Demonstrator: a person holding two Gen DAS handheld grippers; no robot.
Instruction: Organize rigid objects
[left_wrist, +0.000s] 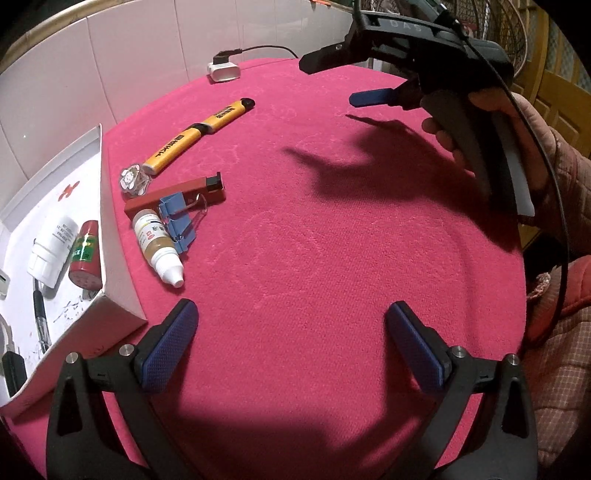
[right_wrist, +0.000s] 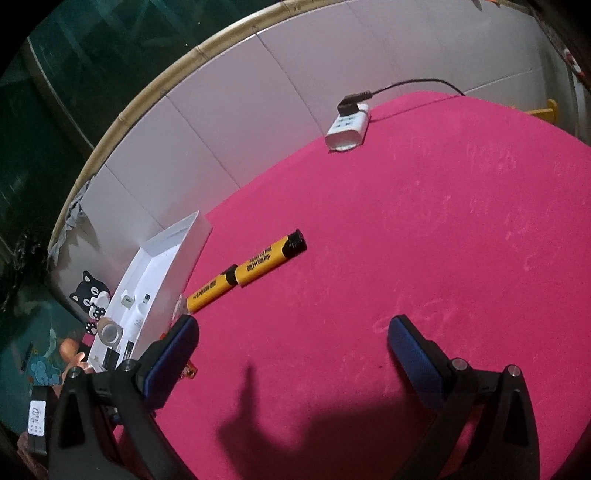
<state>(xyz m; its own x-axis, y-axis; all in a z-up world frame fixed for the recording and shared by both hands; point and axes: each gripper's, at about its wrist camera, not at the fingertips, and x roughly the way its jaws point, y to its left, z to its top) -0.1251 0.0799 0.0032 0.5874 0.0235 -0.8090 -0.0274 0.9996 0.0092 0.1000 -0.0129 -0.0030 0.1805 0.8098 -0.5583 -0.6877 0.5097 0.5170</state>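
Observation:
On the pink cloth lie a yellow marker (left_wrist: 197, 136), a flower-shaped trinket (left_wrist: 133, 180), a red flat tool (left_wrist: 173, 192), a blue binder clip (left_wrist: 177, 219) and a small dropper bottle (left_wrist: 157, 245). A white box (left_wrist: 107, 221) at the left holds a white bottle (left_wrist: 53, 251), a red jar (left_wrist: 86, 254) and a pen (left_wrist: 40, 317). My left gripper (left_wrist: 291, 325) is open and empty, right of the box. My right gripper (right_wrist: 293, 345) is open and empty, hovering right of the marker (right_wrist: 247, 271); it also shows in the left wrist view (left_wrist: 373, 98).
A white charger (left_wrist: 223, 71) with a black cable sits at the cloth's far edge, against a tiled wall; it also shows in the right wrist view (right_wrist: 347, 129). The box (right_wrist: 162, 280) stands at the cloth's left edge.

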